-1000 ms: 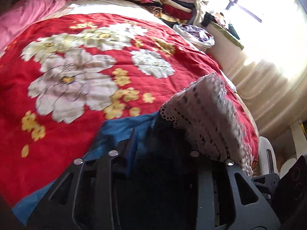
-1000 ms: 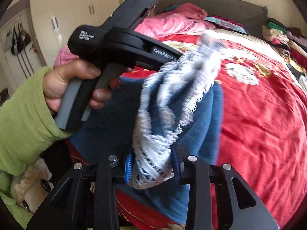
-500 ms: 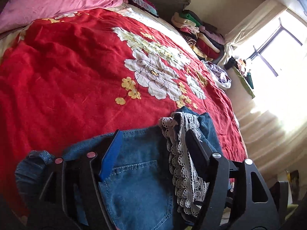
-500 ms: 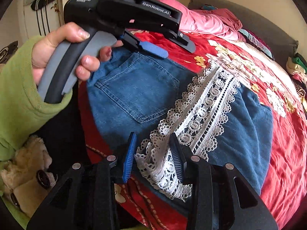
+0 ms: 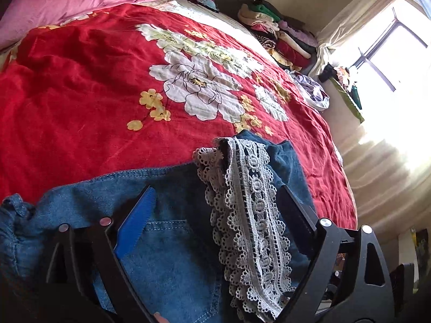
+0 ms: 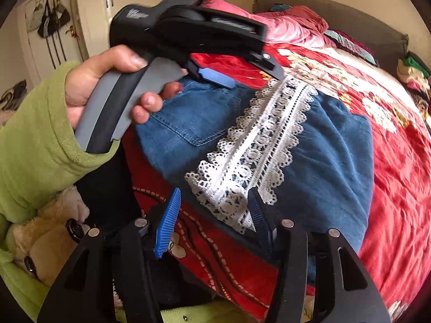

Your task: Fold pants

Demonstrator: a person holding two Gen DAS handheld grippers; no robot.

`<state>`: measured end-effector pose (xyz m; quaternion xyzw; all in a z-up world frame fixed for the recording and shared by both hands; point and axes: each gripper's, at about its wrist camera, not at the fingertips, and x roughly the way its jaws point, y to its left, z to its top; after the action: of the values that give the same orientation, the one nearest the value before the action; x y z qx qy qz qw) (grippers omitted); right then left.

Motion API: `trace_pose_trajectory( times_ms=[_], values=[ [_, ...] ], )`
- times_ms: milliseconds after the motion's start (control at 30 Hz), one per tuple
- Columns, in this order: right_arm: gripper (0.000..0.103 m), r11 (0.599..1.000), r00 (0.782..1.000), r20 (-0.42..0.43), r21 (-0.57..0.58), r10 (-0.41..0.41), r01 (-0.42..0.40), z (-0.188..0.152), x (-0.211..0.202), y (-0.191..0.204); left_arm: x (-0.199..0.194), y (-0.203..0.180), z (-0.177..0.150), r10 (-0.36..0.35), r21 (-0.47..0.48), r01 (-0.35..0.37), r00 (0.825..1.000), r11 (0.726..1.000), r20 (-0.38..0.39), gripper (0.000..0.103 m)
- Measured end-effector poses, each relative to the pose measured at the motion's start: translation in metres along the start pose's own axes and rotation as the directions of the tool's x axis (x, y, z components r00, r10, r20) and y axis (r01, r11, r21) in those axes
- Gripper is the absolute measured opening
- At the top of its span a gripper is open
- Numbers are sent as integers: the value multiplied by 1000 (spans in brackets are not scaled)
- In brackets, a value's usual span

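The blue denim pants [image 6: 323, 161] lie folded on the red floral bedspread [image 5: 80, 94] near its front edge, with a white lace trim strip [image 6: 258, 145] across the top; they also show in the left wrist view [image 5: 167, 255]. My left gripper [image 5: 215, 210] is open and hovers just above the pants, its fingers either side of the lace [image 5: 247, 215]. It shows from outside in the right wrist view [image 6: 242, 75]. My right gripper [image 6: 212, 215] is open just off the lace's near end, holding nothing.
Pink bedding [image 5: 67, 2] lies at the head of the bed. A stack of folded clothes [image 5: 277, 35] sits at the far right corner by the window. A plush toy [image 6: 48, 231] lies below the bed edge.
Both grippers let go of the pants and opened. The pants went from held up to lying folded on the bed, and the right gripper has drawn back a little.
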<state>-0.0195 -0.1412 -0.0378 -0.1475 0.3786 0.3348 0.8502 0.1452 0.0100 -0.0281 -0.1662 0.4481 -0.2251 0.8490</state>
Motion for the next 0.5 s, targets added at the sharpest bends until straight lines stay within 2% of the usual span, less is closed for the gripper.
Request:
trace_pose_trajectory(
  times_ms=[133, 200, 233, 300, 433, 500],
  values=[
    [49, 995, 998, -13, -76, -61, 60, 3, 18, 5, 7, -1, 2, 51, 0, -51, 999, 999, -5, 83],
    [37, 991, 995, -16, -99, -94, 92, 1, 26, 6, 14, -2, 4, 81, -5, -81, 997, 997, -8, 83],
    [25, 990, 996, -5, -109, -92, 91, 0, 27, 6, 17, -2, 4, 96, -6, -96, 995, 995, -6, 80],
    [20, 992, 997, 8, -100, -75, 76, 0, 26, 4, 22, -3, 6, 106, -11, -106, 994, 994, -2, 39],
    [18, 997, 998, 62, -68, 30, -25, 5, 6, 2, 19, -7, 5, 86, 3, -86, 996, 996, -3, 29],
    [18, 996, 998, 50, -79, 34, -30, 7, 9, 5, 16, -8, 5, 81, 10, -81, 997, 997, 1, 28]
  ],
)
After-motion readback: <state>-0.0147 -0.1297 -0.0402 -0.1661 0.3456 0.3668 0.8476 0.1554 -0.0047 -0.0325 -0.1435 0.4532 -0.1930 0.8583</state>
